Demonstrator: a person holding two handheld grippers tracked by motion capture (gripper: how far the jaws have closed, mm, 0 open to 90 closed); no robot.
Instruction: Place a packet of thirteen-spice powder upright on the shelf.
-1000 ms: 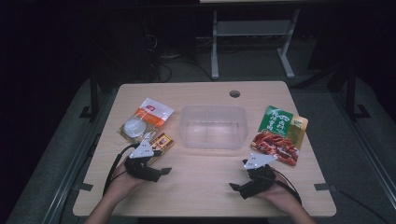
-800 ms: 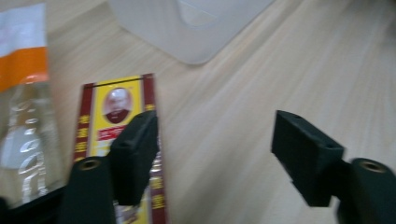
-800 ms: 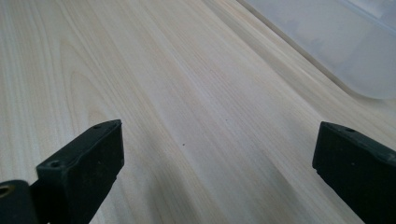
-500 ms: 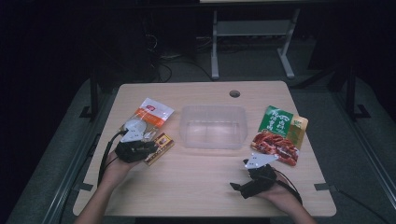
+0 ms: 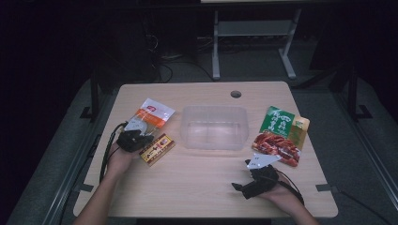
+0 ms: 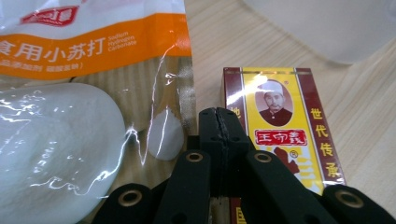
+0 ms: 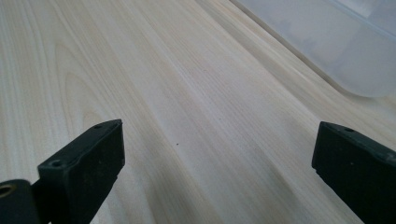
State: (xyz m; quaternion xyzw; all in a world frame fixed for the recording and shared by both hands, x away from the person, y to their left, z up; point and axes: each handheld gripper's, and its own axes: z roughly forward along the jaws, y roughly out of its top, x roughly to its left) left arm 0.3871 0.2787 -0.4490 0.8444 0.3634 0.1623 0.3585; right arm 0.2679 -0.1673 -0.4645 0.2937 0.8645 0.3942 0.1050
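My left gripper [image 5: 141,137] is at the table's left, jaws shut together with nothing between them. In the left gripper view its tips [image 6: 218,122] sit over the gap between a clear bag of white powder with an orange band [image 6: 70,116] and a red-and-yellow box [image 6: 280,126]. From above, the bag [image 5: 154,114] lies just beyond the gripper and the box [image 5: 158,149] at its right. My right gripper [image 5: 243,180] rests near the front right edge, jaws wide apart [image 7: 217,163] over bare wood.
A clear plastic container [image 5: 214,126] stands mid-table; its corner [image 7: 336,51] shows ahead of the right gripper. Green and red snack packets [image 5: 280,135] lie at the right. A round cable hole [image 5: 235,94] is near the far edge.
My left gripper has moved away from the front edge, up to the bag and the box. The right gripper has stayed put.
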